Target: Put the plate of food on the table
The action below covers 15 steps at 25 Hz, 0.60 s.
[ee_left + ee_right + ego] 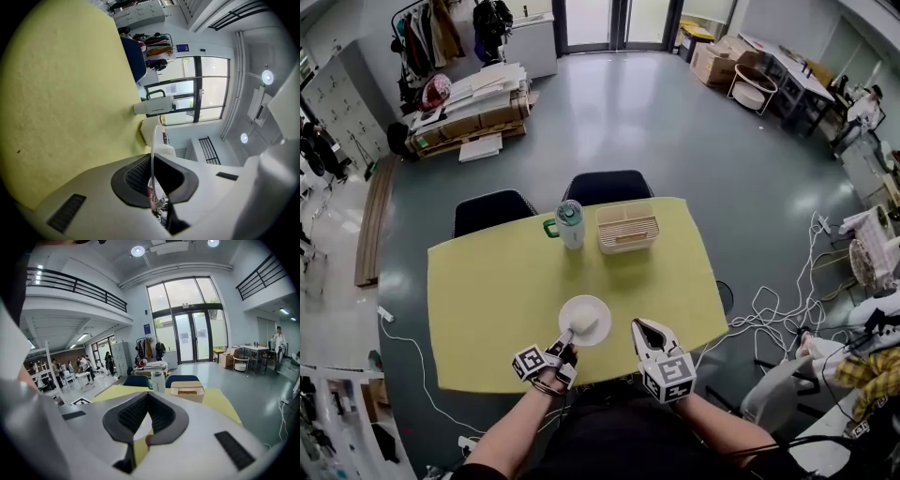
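Yellow table, plate in left tool

inspector: any legible text on site?

recorder: none confirmed. the bottle on the worktop carries one line of dark print, too small to read. a blue sign beside the glass doors is illegible. the cube on the right hand-held gripper bears square black-and-white markers, no letters or numbers.

inspector: noted.

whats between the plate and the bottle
Nothing: in the head view only bare yellow tablecloth lies between the plate and the bottle.
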Available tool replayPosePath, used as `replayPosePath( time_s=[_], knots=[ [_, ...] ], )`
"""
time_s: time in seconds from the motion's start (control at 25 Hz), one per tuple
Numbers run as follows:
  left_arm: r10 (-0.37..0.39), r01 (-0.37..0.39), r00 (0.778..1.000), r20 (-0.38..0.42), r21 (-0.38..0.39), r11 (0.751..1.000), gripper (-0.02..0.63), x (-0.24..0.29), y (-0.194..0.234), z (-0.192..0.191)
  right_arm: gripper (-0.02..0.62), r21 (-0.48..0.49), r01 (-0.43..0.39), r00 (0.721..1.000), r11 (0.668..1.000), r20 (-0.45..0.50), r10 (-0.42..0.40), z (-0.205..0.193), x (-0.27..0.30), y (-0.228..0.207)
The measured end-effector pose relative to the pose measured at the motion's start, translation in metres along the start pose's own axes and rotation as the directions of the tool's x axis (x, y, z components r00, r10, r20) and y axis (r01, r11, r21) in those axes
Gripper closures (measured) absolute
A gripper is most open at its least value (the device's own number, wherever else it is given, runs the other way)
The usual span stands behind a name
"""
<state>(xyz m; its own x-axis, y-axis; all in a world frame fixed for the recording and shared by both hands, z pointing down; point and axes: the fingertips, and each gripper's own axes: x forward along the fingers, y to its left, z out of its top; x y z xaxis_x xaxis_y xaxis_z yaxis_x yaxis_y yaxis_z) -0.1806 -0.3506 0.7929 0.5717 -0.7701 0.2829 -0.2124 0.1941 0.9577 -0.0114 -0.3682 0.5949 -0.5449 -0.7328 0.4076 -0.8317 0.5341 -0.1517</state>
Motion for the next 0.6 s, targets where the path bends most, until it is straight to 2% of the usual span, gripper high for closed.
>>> replayPosePath(
  time_s=[0.6],
  knots=[
    [0.103,-0.104,0.994,-0.032,-0.035,0.994,0.589,0.056,0.071,-0.001,0.584,0.023,0.038,0.998,0.999,-0.049,-0.036,-0.03,0.003,-0.014]
  ],
)
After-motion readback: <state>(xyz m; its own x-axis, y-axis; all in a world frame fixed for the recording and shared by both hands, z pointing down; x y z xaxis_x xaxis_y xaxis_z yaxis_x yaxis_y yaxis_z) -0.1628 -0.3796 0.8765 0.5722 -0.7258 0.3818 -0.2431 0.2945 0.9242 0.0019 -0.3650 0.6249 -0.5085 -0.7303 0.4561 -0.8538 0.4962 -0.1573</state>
